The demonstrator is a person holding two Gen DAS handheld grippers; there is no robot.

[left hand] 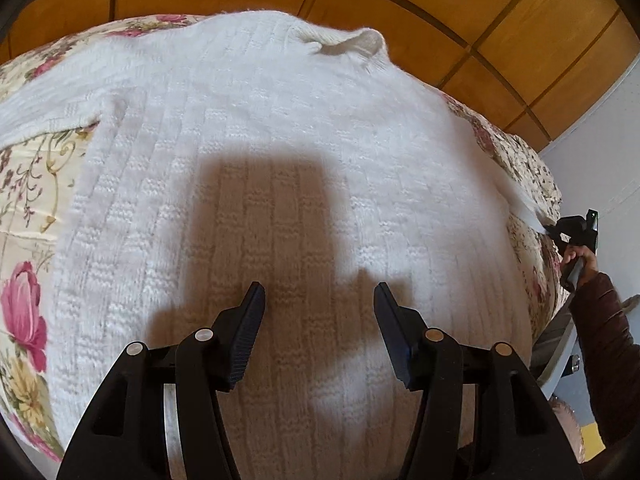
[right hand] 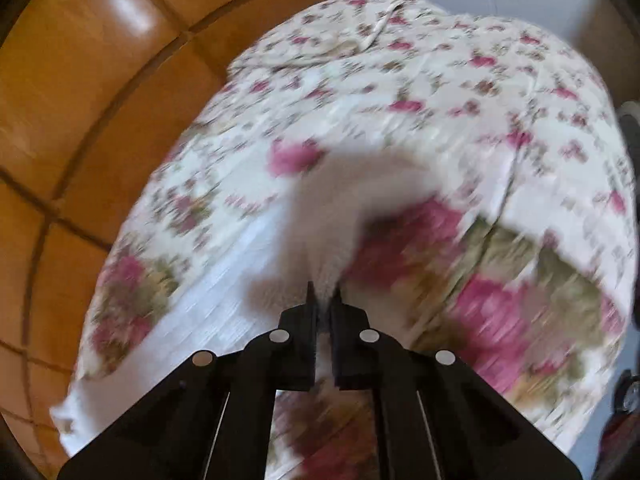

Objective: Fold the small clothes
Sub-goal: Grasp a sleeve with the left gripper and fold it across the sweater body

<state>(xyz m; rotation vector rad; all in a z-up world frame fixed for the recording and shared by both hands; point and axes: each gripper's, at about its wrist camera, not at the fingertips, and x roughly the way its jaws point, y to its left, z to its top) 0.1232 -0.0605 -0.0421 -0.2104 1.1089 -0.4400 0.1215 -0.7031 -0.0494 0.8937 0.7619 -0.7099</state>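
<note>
A white knitted sweater (left hand: pixel 280 128) lies spread over a floral bedspread (left hand: pixel 28 184), its collar at the far edge. My left gripper (left hand: pixel 319 298) hovers open above the sweater's body with nothing between its fingers. At the right edge of the left wrist view, my right gripper (left hand: pixel 554 229) is pinching the end of a sleeve and stretching it out sideways. In the blurred right wrist view the right gripper (right hand: pixel 323 294) is shut on a white fold of the sweater (right hand: pixel 340 208), which rises off the bedspread (right hand: pixel 440 92).
A wooden panelled headboard or wall (left hand: pixel 420 4) stands behind the bed. A pale wall (left hand: pixel 592 176) is at the right. A person's hand and dark red sleeve (left hand: pixel 604 320) hold the right gripper beside the bed's edge.
</note>
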